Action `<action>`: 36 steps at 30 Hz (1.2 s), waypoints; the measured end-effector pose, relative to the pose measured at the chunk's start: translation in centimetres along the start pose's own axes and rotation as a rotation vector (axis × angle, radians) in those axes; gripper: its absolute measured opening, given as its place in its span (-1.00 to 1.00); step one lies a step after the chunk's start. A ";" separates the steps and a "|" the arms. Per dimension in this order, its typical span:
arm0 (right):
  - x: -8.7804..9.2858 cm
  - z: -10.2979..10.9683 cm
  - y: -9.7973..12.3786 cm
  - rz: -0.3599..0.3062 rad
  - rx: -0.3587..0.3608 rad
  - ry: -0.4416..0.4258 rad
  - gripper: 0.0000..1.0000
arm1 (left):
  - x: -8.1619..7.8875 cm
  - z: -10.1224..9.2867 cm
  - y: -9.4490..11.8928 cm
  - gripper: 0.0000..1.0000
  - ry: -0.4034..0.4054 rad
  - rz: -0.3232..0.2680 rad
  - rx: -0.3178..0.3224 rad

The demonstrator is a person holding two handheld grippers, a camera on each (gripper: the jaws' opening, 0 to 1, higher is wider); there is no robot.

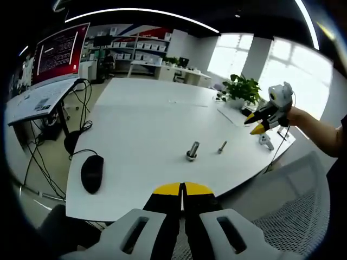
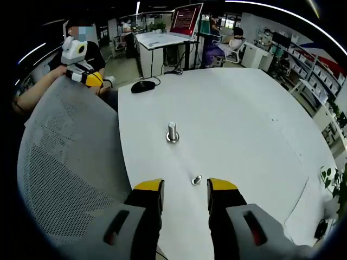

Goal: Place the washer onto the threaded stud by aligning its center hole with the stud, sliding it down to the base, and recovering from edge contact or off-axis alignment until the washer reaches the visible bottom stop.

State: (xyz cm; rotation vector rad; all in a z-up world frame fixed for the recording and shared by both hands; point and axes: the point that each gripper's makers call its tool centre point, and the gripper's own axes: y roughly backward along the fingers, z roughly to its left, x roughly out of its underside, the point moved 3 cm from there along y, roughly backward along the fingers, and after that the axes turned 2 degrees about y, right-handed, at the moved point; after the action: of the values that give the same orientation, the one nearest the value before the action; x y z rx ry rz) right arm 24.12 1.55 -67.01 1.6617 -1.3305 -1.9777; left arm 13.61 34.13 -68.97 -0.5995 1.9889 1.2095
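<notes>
Your right gripper (image 2: 185, 189), jaws open, hovers near the small bolt (image 2: 197, 180), short of the stud (image 2: 172, 132); grasping looks next.

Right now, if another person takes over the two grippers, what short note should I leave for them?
Left gripper: shut, empty, held back over the near table edge.
Right gripper: open, empty, jaws either side of the small bolt, not gripping it.
Stud: upright near the middle of the white table. There is a wider ring at its base; I cannot tell if that is the washer.
Small bolt lies a little apart from the stud.
Done: nothing clearly.
Left: find the washer, pick it, align its hole with the stud, slide it down to the base.
</notes>
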 end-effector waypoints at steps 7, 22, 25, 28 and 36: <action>1.0 1.0 4.9 -0.133 0.092 -0.130 -0.31 | 0.1 0.0 0.0 -1.00 0.002 0.005 -0.003; 4.7 6.9 8.5 -0.422 0.260 -0.471 -0.31 | 0.2 -0.2 0.1 -1.00 -0.003 0.009 -0.007; 5.0 7.5 8.0 -0.442 0.264 -0.508 -0.31 | 0.0 -0.2 0.2 -1.00 -0.006 -0.002 -0.004; 5.4 8.4 7.1 -0.402 0.263 -0.505 -0.29 | -0.1 -0.3 0.2 -1.00 -0.014 -0.007 0.002; 3.7 9.5 6.5 -0.484 0.216 -0.620 -0.31 | -0.4 -0.5 0.1 -1.00 -0.033 -0.023 0.020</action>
State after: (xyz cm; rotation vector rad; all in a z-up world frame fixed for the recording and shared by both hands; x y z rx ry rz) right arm 12.33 0.00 -65.12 1.6430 -1.4673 -2.9014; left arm 13.59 33.77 -68.47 -0.5869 1.9595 1.1772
